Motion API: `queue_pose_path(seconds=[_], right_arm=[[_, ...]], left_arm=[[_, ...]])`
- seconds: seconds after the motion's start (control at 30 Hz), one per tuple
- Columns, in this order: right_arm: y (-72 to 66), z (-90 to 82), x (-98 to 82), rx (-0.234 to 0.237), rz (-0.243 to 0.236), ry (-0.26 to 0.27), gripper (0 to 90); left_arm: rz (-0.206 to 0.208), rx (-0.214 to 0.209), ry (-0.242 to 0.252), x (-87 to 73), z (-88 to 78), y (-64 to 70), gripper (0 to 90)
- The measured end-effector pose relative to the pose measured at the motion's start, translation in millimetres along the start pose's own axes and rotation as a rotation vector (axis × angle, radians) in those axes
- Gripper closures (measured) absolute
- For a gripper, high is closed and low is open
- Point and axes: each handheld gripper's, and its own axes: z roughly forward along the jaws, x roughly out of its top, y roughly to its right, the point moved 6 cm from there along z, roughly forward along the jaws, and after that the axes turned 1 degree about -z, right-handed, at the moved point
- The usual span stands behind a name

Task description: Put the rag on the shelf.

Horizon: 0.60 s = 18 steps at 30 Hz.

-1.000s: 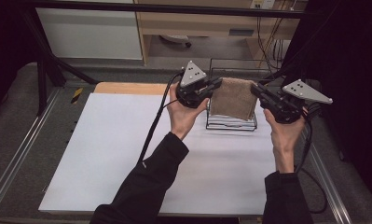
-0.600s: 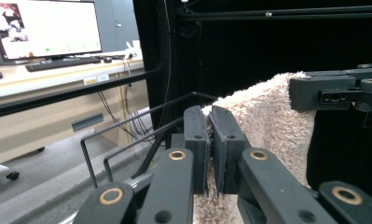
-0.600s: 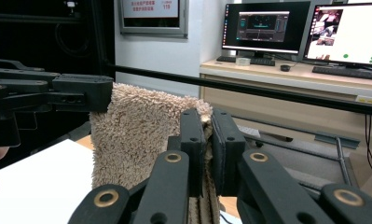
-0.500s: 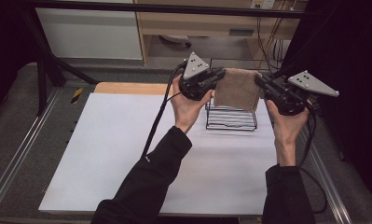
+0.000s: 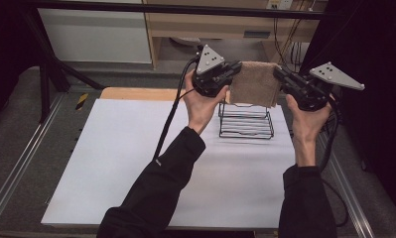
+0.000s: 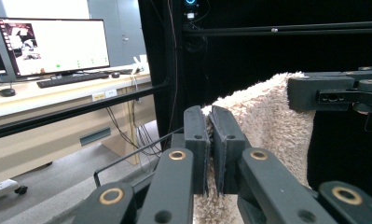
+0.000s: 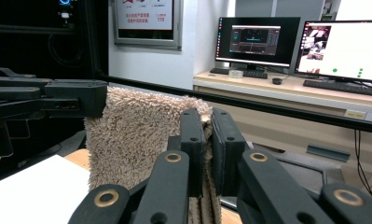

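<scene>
Left tool [image 5: 233,74] clenched on the upper left corner of the brown towel [image 5: 254,83]; in the left gripper view the pads [image 6: 215,140] pinch the fluffy edge between them. Right tool [image 5: 279,75] likewise clamped on the upper right corner, cloth squeezed between its fingers [image 7: 210,140]. Towel hangs stretched between the two tools, held in the air above the black wire rack [image 5: 246,122], which stands on the white table [image 5: 111,163]. Towel's lower edge sits just over the rack's top.
</scene>
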Motion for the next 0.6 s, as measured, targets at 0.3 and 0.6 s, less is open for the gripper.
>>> queue_pose_path(seconds=[0.3, 0.6], right_arm=[[7.6, 5.1, 8.9, -0.009, 0.004, 0.024, 85.0], [15.8, 13.0, 11.2, -0.011, 0.009, 0.034, 85.1]], left_arm=[[0.006, 0.004, 0.01, 6.9, 8.7, -4.1, 85.6], [0.006, 0.024, 0.019, 12.3, 19.7, -9.9, 85.6]])
